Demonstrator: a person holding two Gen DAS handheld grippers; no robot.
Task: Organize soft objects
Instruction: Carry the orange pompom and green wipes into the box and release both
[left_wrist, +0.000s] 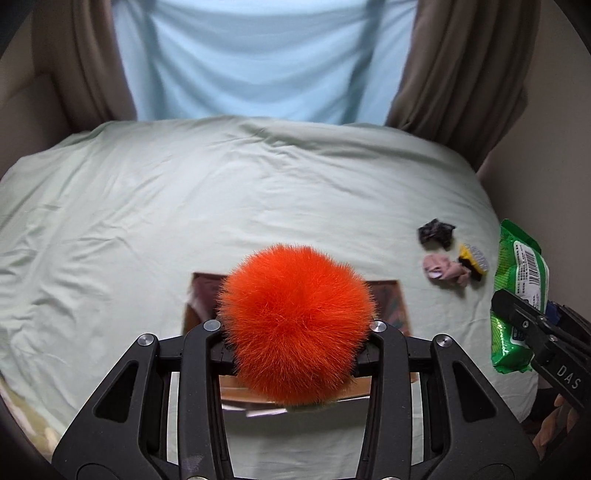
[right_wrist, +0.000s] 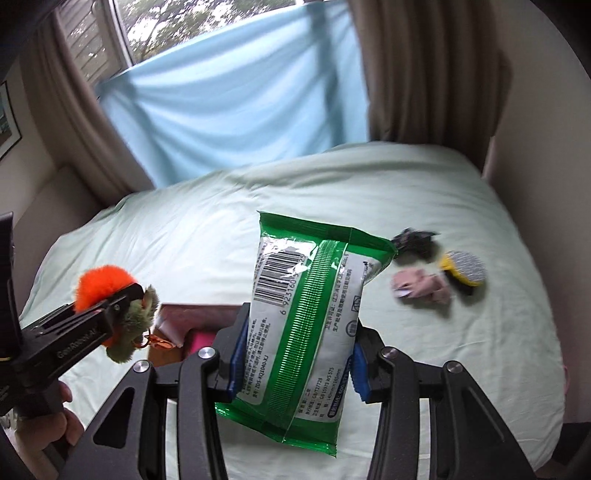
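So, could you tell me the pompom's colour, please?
Bright orange pompom, clearest in the left wrist view.

A bed (left_wrist: 147, 206) covered in a wrinkled pale green sheet carried everything. Near its right side lay a crumpled black item (left_wrist: 436, 232), a pink fabric piece (left_wrist: 445, 271) and, touching that, a yellow and grey round thing (left_wrist: 474, 261), possibly a scrubber. A brown open box (left_wrist: 388, 299) sat near the middle.

My fluffy round orange pompom (left_wrist: 295, 321) with a green furry tuft hangs above an open brown cardboard box (left_wrist: 388, 299). My green-and-white plastic wipes pack (right_wrist: 306, 306) stands upright, barcode showing. A crumpled black cloth (left_wrist: 436, 232), a pink soft piece (left_wrist: 445, 270) and a yellow-rimmed grey pad (left_wrist: 473, 260) lie clustered on the pale green bedsheet (left_wrist: 184, 206).
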